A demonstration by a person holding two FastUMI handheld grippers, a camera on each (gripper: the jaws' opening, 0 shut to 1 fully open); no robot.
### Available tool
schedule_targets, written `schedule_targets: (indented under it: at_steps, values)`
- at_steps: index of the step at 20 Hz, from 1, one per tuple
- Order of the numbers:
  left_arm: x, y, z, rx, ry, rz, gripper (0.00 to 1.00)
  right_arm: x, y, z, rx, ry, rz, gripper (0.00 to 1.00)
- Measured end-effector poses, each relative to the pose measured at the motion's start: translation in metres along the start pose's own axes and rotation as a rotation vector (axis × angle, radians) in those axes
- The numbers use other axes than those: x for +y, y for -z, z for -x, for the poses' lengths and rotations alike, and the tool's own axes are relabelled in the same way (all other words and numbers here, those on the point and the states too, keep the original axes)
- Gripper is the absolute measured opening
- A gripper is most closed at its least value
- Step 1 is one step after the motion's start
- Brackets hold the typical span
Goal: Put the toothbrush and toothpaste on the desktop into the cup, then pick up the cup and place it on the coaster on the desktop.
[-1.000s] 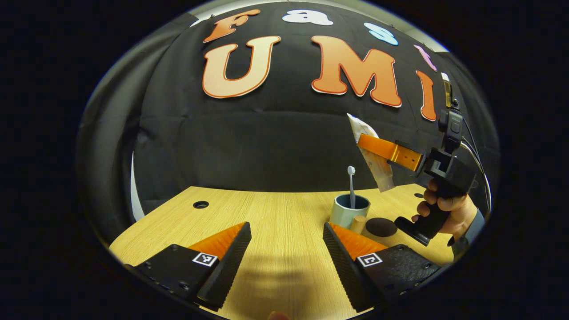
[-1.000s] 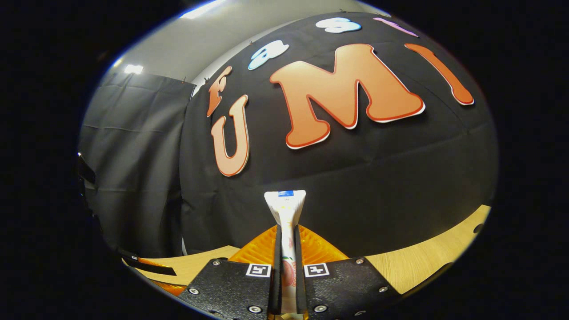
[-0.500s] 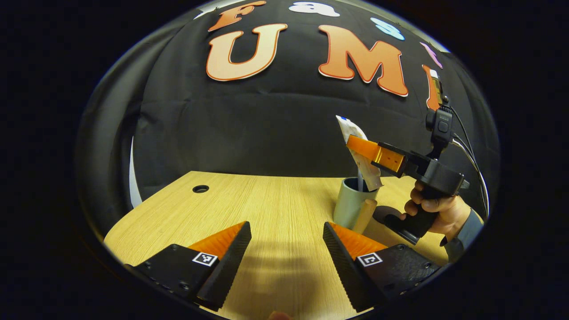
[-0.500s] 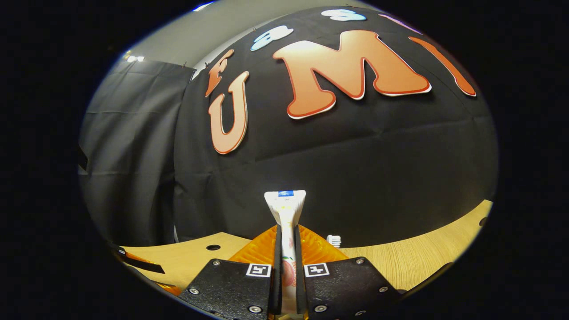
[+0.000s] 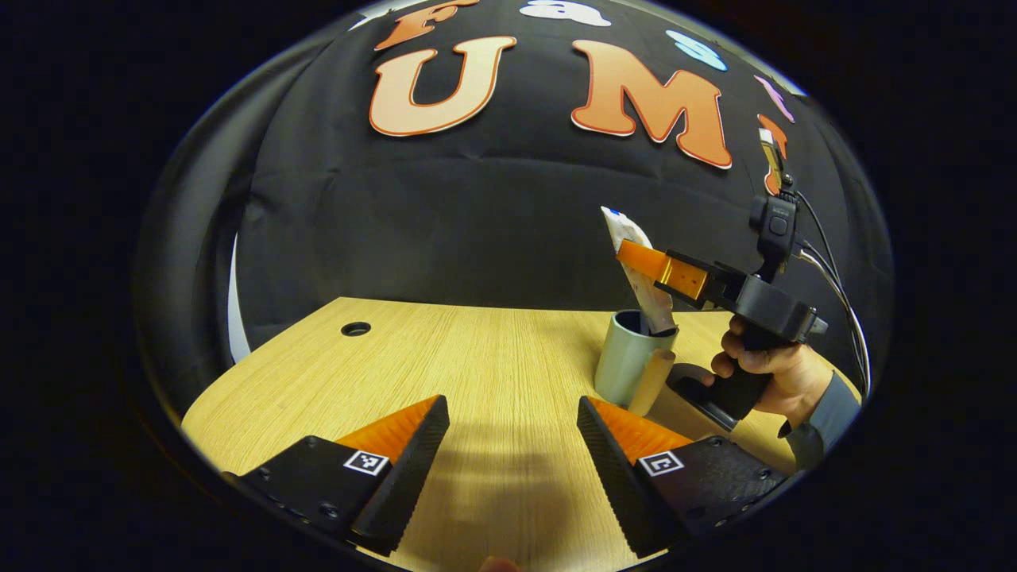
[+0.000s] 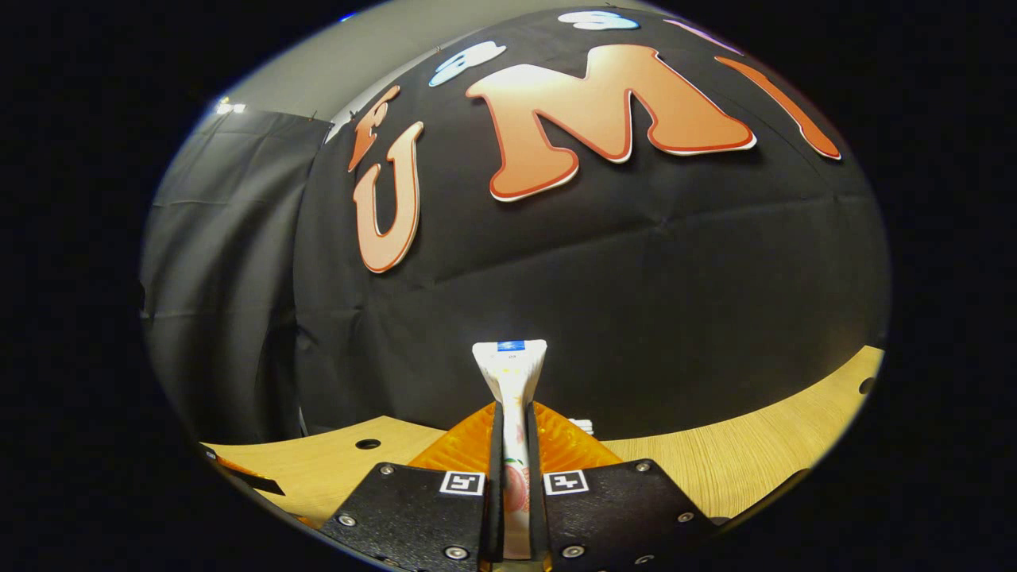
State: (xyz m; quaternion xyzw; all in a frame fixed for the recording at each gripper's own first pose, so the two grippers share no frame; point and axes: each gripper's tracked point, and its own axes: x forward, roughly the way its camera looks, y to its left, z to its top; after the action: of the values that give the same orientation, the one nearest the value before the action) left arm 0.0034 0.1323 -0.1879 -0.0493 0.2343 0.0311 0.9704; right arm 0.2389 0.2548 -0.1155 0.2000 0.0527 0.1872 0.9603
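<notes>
Right gripper (image 5: 645, 264) clamps the tube (image 6: 509, 373), lower end inside the cup (image 5: 628, 367). Left gripper (image 5: 512, 445) gapes, empty. Risk: the tilted tube may lever the cup over on release.

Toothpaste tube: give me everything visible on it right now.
The toothpaste tube is white and soft-looking, with a flat crimped end bearing a blue strip on top. It tilts nearly upright, lower end inside the cup. The right hand-held gripper is shut on its middle; a reddish print shows between the fingers.
</notes>
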Motion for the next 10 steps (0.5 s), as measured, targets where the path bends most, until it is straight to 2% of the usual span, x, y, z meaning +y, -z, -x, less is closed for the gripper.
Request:
schedule_targets:
  at_steps: [4,10]
  values:
    - [-0.001,0.005,-0.003,0.018,0.002,0.001,0.98,-0.004,0.017,0.002,0.059,0.023,0.041,0.15]
    - [-0.003,0.018,-0.010,0.063,0.003,0.005,0.98,-0.004,0.010,0.020,0.114,0.008,0.095,0.16]
